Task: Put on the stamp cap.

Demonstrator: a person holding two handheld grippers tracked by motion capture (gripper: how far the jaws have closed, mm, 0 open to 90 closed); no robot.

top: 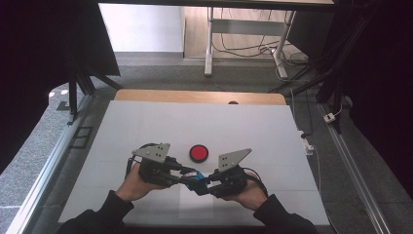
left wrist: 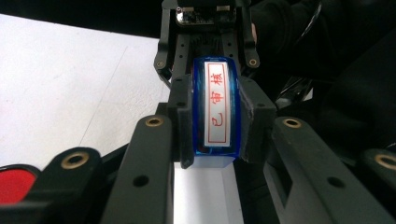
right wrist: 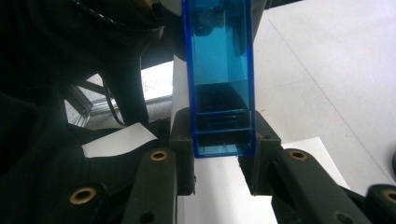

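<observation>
A blue stamp (left wrist: 216, 112) is clamped between both tools, left tool (top: 187, 176) and right tool (top: 207, 185), above the bench's (top: 146, 122) near edge, approx. centre; red pad (top: 198, 153), prob. ink, sits just beyond.

High view: even, diffuse light on the white-covered bench (top: 204, 126); far floor bright from the far left, both side margins nearly black. Shadows under the hands soft and short. No glare on the sheet. Image slightly soft overall.

Left gripper view: the translucent blue plastic stamp with a white label (left wrist: 217, 105) is sharp, red characters legible; nearest black tongs arms blurred; far right background dark.

Right gripper view: light passes through the blue plastic, glowing bright; white sheet on the right mildly overexposed; left side dim, foreground out of focus.
</observation>
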